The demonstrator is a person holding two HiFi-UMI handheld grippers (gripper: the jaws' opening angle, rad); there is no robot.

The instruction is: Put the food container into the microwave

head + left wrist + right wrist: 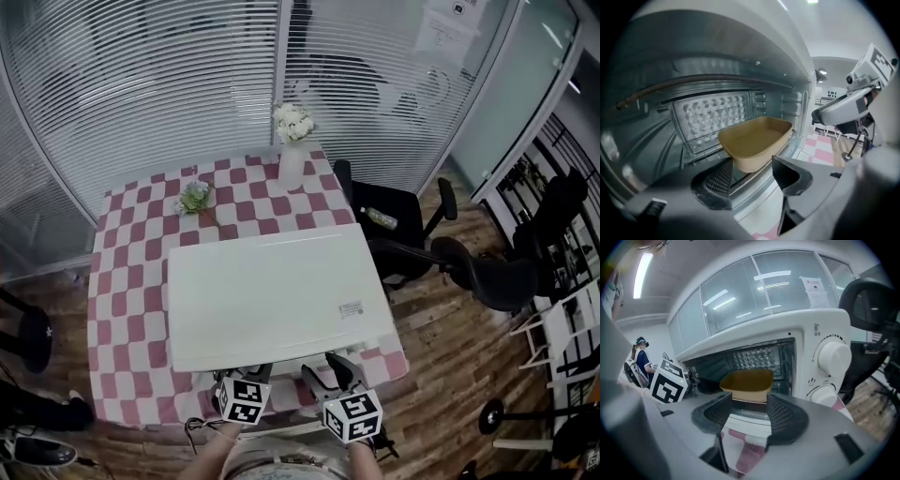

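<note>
- I find the food container [757, 140] inside the white microwave [825, 329]. It sits on the wire rack [701, 149], nearer the cavity's right wall.
- Container: tan, oblong and open-topped, with rounded corners and smooth sloping walls. Its inner floor is bare.
- Left hand-held gripper [752, 172]: released at the microwave's open front. The container's near end shows between the parted jaws, unclamped.
- Right hand-held gripper [749, 409]: released, jaws wide and empty, just outside the microwave's opening.

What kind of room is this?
Probably an office, staged as a kitchen corner: a glass wall with blinds, office chairs, and a microwave on a checkered table.
</note>
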